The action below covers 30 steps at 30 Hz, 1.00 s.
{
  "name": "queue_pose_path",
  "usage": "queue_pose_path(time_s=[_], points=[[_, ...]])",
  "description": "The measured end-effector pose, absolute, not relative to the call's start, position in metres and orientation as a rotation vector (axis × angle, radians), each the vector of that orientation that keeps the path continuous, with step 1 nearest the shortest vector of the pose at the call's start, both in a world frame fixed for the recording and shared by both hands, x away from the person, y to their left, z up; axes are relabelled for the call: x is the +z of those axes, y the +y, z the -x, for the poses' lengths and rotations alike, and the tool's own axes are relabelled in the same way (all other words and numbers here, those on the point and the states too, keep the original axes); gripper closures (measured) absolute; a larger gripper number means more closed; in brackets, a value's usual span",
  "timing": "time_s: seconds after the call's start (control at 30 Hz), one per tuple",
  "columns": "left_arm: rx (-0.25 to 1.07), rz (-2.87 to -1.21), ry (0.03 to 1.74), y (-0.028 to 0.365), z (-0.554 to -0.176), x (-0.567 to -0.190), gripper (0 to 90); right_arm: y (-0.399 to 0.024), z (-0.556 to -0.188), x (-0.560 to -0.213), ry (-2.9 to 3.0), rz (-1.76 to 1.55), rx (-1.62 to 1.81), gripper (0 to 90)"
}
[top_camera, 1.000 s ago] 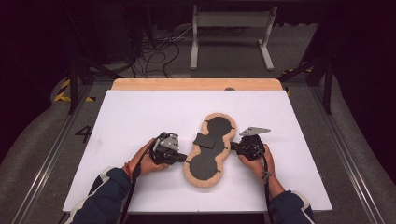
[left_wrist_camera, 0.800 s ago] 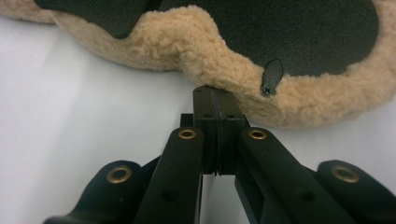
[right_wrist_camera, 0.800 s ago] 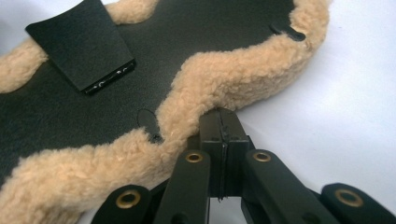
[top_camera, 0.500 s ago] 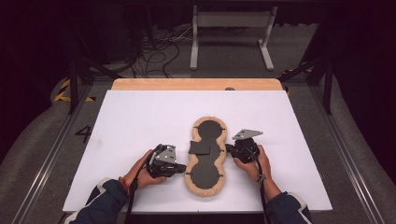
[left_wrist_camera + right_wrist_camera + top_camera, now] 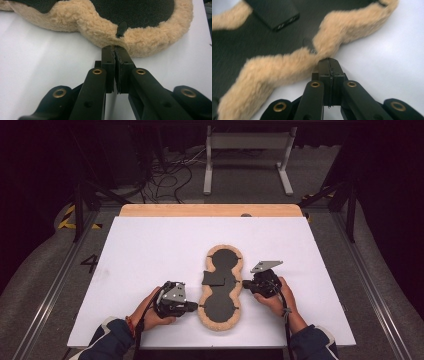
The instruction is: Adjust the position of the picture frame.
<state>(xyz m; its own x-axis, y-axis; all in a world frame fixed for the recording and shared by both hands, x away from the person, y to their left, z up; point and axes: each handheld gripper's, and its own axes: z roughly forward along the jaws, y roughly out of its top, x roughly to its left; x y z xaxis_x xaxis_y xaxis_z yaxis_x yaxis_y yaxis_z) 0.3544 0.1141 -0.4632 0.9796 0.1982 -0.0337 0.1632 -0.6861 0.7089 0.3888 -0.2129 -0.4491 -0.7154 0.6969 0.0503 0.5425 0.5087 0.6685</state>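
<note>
Change since before: the fleece pad [image 5: 220, 287] has swung from a slant to nearly straight up and down the table [image 5: 150, 250]; the left hand [image 5: 147, 312] and its tool have slid toward the person, the right tool has barely shifted.
Hard to make out: in the left tool view the pad's far end is cut off by the top edge; in the right tool view the fleece is blurred and the pad runs out of the picture at the left. Whether fleece fibres are caught between the pads cannot be told in either tool view.
Left hand: comes in from the bottom edge in a dark sleeve, wrapped around the tool body, pointing it level toward the pad's near lobe.
Left tool [image 5: 192, 306]: jaws clenched, tips meeting at the fleece rim just below a small black tab [image 5: 121, 28]; seen close at [image 5: 115, 50].
Fleece pad: lies flat on the white table between the two tools, an hourglass shape with tan fleece rim and black inner face; a loose black flap [image 5: 214, 278] rests at its waist.
Right tool [image 5: 246, 284]: jaws clenched, tips against the fleece at the waist, close view [image 5: 329, 61].
Right hand [image 5: 275, 295]: grips the tool body from behind, forearm angled in from the lower right.
</note>
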Motion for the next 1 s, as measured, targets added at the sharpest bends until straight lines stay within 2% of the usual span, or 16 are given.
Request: queue_pose_path(time_s=[0.2, 0.37, 0.6, 0.67, 0.77, 1.0], points=[[0.019, -2.344, 0.210, 0.109, -0.348, -0.463, 87.5, -0.208, -0.391, -0.450, 2.501, -1.077, 1.005, 90.0], [0.051, -2.355, 0.135, 0.096, -0.332, -0.462, 86.4, -0.195, -0.392, -0.450, 2.468, -1.052, 0.965, 90.0], [0.051, -2.354, 0.149, 0.092, -0.327, -0.463, 87.2, -0.190, -0.393, -0.451, 2.461, -1.036, 0.957, 90.0], [0.049, -2.352, 0.149, 0.091, -0.326, -0.463, 87.0, -0.193, -0.394, -0.450, 2.449, -1.039, 0.946, 79.0], [0.059, -2.353, 0.144, 0.091, -0.325, -0.463, 86.2, -0.204, -0.392, -0.448, 2.466, -1.036, 0.986, 86.7], [0.057, -2.352, 0.148, 0.087, -0.322, -0.463, 84.0, -0.231, -0.364, -0.431, 2.433, -1.012, 1.052, 88.5]])
